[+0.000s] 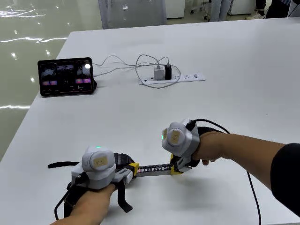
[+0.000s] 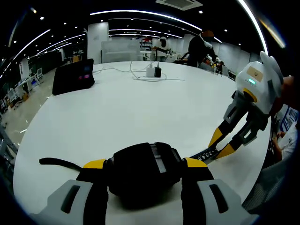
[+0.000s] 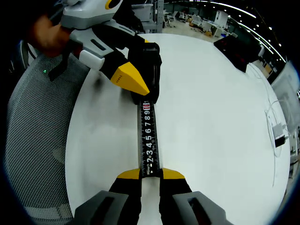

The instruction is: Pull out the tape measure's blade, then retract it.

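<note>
While the left gripper (image 2: 146, 164) clamps the tape measure (image 3: 149, 65), the right gripper (image 3: 150, 174) pinches its blade (image 3: 148, 136), numbered 2 to 9.

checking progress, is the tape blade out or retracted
Partly out: black numbered blade spans from the black tape measure case in the left tongs to the right tongs gripping its tip.

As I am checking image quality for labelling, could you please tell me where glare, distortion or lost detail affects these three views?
Head view: sharp and evenly lit, with glare streaks on the glossy floor. Left gripper view: fisheye curves the table edge, and the black tape measure looks nearly featureless. Right gripper view: the blade numerals are crisp.
</note>
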A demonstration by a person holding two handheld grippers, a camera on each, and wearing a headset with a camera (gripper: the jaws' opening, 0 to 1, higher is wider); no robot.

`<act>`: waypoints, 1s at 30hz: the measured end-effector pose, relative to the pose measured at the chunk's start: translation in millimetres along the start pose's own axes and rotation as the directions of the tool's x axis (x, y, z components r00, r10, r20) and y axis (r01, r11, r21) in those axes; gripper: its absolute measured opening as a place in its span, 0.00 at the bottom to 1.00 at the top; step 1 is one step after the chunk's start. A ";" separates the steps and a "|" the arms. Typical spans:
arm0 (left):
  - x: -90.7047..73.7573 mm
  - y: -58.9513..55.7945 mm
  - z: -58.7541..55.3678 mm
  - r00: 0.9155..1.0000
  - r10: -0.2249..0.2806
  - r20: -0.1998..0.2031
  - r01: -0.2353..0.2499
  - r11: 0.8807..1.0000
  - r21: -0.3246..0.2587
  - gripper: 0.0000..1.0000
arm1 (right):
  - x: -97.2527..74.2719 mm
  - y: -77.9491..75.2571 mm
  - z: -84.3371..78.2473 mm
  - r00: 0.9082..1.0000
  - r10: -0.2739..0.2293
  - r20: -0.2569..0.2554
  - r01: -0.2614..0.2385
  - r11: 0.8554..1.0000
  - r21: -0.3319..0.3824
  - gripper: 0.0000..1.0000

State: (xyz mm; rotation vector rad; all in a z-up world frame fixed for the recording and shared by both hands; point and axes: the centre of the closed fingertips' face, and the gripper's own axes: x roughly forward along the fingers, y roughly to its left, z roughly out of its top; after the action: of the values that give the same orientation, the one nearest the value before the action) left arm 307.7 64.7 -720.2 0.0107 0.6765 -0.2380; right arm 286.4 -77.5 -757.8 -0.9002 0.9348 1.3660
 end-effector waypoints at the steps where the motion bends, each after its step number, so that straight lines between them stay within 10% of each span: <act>1: -0.1 -0.2 0.0 1.000 -0.001 -0.001 0.001 1.000 -0.001 0.58 | 0.0 -0.2 0.1 1.000 0.000 0.001 0.000 1.000 0.001 0.10; 30: -1.5 -1.3 -0.4 1.000 -0.020 -0.001 0.020 1.000 -0.004 0.58 | 5.5 0.8 13.1 1.000 0.001 0.018 0.000 1.000 -0.009 0.10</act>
State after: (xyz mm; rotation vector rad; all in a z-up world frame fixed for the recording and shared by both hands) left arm 306.1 63.8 -719.5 0.0002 0.6782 -0.2563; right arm 285.8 -63.2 -757.9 -0.8930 0.9156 1.3777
